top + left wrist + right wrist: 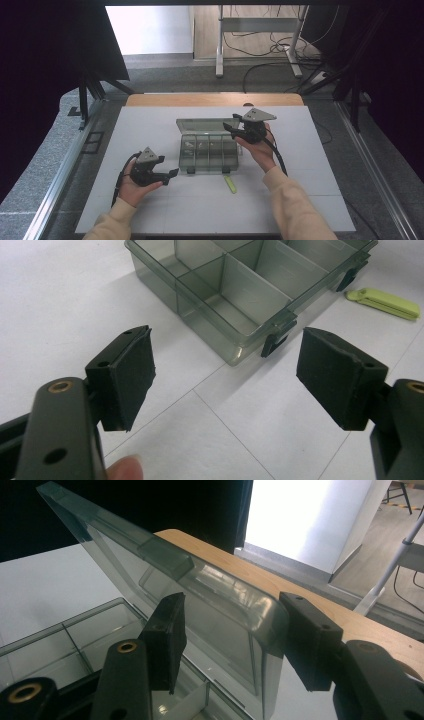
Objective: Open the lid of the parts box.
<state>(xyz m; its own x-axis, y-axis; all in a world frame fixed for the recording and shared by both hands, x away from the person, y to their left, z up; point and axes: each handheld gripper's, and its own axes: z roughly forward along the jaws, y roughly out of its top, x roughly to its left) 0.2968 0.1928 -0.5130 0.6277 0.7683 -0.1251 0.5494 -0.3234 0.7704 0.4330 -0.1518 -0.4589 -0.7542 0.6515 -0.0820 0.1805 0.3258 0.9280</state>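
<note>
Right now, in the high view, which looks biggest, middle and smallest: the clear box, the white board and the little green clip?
1. white board, the biggest by far.
2. clear box, with its lid up, in the middle of the board.
3. green clip, the smallest, lying just in front of the box.

A white desk [150,130] with a wooden edge [215,99] stands on grey floor [170,75]. Black curtains [45,60] hang beside. Cables [265,50] lie behind, near metal legs [219,45].

A yellow-green clip [230,184] lies on the white table [150,130].
</note>
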